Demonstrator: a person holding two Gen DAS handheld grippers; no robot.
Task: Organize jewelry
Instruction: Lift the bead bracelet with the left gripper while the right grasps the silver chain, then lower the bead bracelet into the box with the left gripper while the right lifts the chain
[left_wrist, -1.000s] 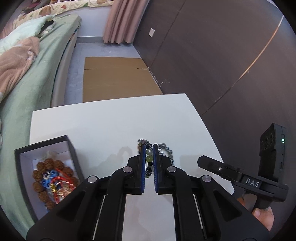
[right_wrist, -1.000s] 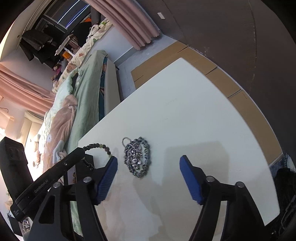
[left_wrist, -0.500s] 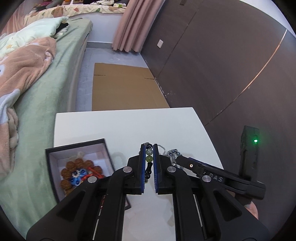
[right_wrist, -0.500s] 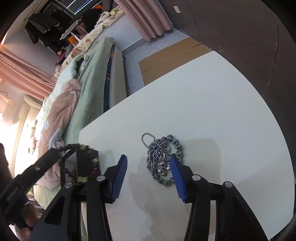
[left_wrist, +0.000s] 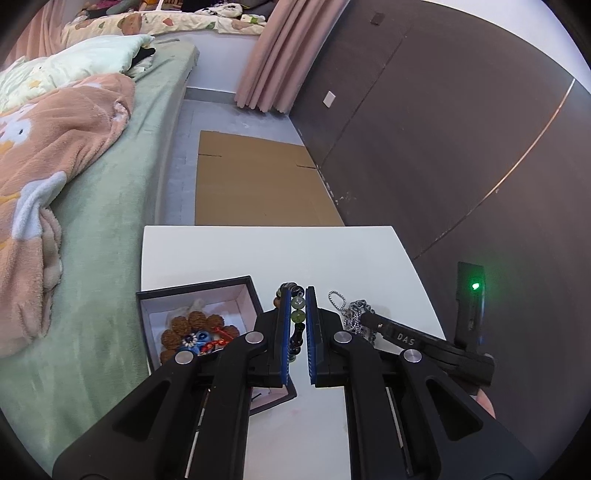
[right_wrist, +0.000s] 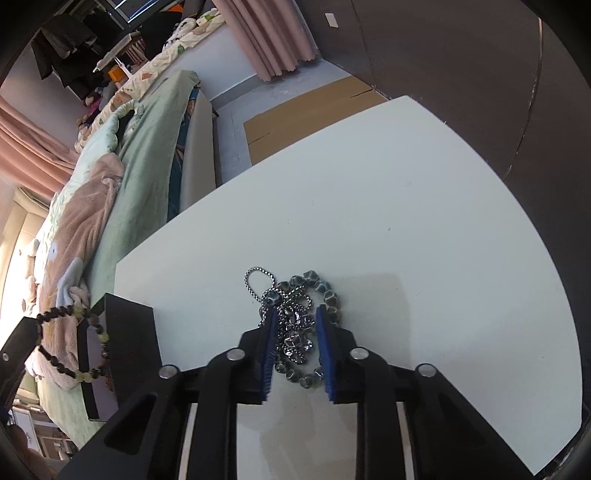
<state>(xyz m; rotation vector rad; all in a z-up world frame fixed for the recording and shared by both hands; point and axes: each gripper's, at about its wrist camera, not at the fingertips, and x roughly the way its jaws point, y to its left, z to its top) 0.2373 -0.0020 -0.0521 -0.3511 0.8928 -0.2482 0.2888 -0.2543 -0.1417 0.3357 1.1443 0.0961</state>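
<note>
My left gripper (left_wrist: 296, 297) is shut on a bead bracelet (left_wrist: 297, 314) with green and dark beads, held above the right wall of the black jewelry box (left_wrist: 195, 290). The bracelet also hangs at the left of the right wrist view (right_wrist: 88, 332). The box holds brown seed beads (left_wrist: 195, 325) with blue and red pieces. My right gripper (right_wrist: 295, 314) is on the white table (right_wrist: 406, 221), its blue pads closed around the silver chain pile (right_wrist: 295, 325). The pile shows in the left wrist view (left_wrist: 351, 310) too.
A bed with green sheet and pink blanket (left_wrist: 55, 166) lies left of the table. Flat cardboard (left_wrist: 255, 184) lies on the floor beyond the table. A dark panelled wall (left_wrist: 443, 129) runs along the right. The table's far edge (left_wrist: 266, 229) is close.
My left gripper has lifted the bracelet and carried it left to the box. My right gripper has moved onto the silver pile and closed from wide open to tight around it.
</note>
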